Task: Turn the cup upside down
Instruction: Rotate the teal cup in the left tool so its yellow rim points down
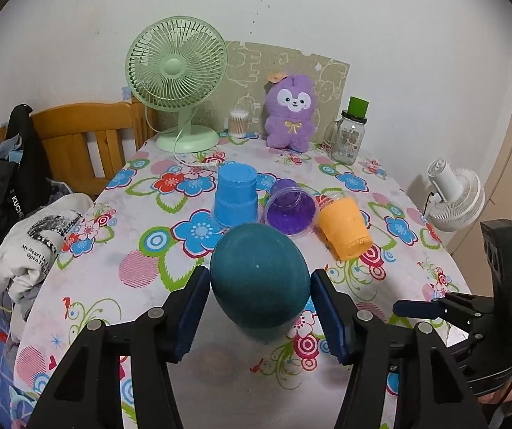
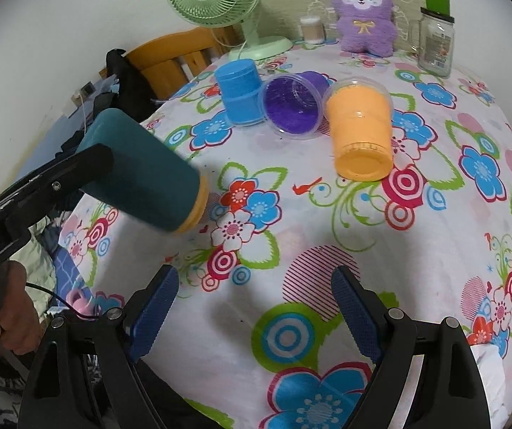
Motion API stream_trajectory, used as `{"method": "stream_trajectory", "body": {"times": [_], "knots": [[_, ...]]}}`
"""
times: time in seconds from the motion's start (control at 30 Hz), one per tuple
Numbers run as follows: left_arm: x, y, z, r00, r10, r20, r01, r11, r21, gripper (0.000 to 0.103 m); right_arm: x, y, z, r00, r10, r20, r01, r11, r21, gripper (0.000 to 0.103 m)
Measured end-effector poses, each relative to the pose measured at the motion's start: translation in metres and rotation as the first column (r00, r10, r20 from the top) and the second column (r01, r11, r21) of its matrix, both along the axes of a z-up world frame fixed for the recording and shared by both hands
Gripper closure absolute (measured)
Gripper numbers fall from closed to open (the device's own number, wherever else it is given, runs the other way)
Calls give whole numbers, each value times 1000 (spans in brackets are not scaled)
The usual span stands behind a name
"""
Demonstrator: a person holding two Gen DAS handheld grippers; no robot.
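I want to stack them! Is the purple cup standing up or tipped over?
Tipped over. The purple cup lies on its side on the tablecloth, round open mouth facing the camera, between the blue cup and orange cup.

Bare tablecloth lies open in front; blue cup, purple cup and orange cup crowd mid-table.

From my remote seat I see the teal cup with a matt, faintly grainy skin and a smoother orange rim band. My left claw has matt black plastic arms, bright metal pivot pins and blue pads with a knurled, rubbery texture. The counter wears a smooth, flower-printed cloth. The purple cup is glossy clear plastic; the orange cup and blue cup look satin. The plush toy is fuzzy, the jar shiny glass.
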State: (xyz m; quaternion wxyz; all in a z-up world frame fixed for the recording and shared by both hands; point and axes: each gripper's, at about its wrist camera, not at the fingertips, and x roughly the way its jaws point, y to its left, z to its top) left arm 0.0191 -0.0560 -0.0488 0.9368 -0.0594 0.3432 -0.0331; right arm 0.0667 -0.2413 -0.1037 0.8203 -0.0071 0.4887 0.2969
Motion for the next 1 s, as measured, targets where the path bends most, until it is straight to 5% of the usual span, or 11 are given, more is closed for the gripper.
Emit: {"method": "stream_trajectory", "body": {"times": [0.27,0.5,0.77,1.0], "knots": [[0,-4,-1,1000,-12,-2,12,1000,11,45,-2,6,-1,1000,10,-1,-10,1000,-4,14],[2,-2,-11,999,-7,-42,7,1000,1,27,-1,10,-6,1000,17,-12,-17,1000,-11,14],[9,-4,-10,999,-12,-49,12,1000,-3,25,1,10,-8,1000,16,-18,-16,1000,-6,14],[53,-25,-23,974,-147,-173,132,987,-97,23,-1,0,-11,1000,4,-22,-4,1000,-9,14]]}}
